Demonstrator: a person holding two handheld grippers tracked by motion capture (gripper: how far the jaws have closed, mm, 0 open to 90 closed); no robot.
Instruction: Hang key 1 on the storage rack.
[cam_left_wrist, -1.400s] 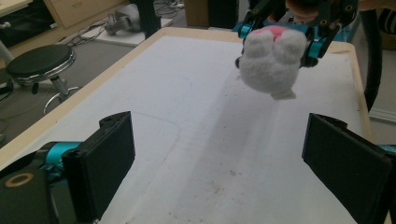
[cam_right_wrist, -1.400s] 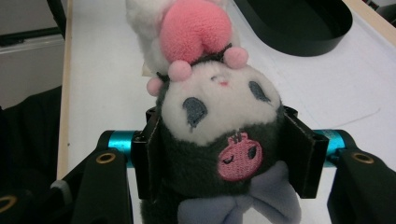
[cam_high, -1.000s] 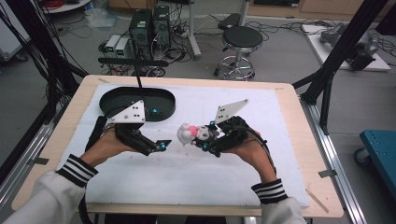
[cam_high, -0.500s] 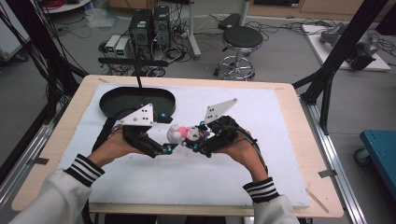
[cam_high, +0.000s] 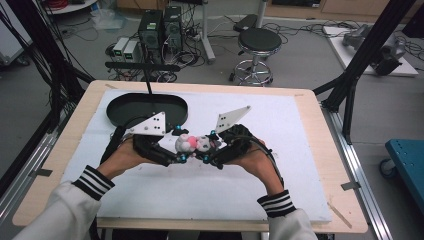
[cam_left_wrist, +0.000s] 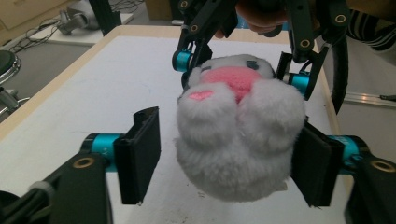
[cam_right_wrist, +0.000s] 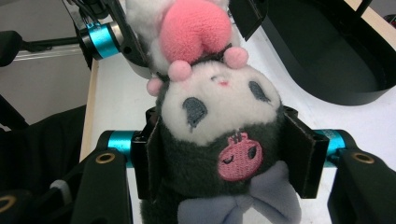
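1. Two grippers meet over the middle of the white mat (cam_high: 280, 125), which covers most of the wooden table (cam_high: 320, 107).
2. At the far left of the mat lies a black oval tray (cam_high: 125, 102), empty as far as one can see.
3. The right gripper (cam_high: 209, 150) pinches the dark head of the plush toy (cam_high: 194, 144) firmly and holds it above the mat, between the two hands.
4. The left gripper (cam_high: 176, 150) has just been closing around the white body of the toy. In its own view one pad (cam_left_wrist: 314, 168) touches the fur, while the other pad (cam_left_wrist: 140, 161) is apart from it, so it does not grip yet.
5. I judge the toy light, soft and easy to squash, not fragile and not slippery. The round body is the best place to hold; the small pink ears (cam_right_wrist: 180, 70) would slip out.
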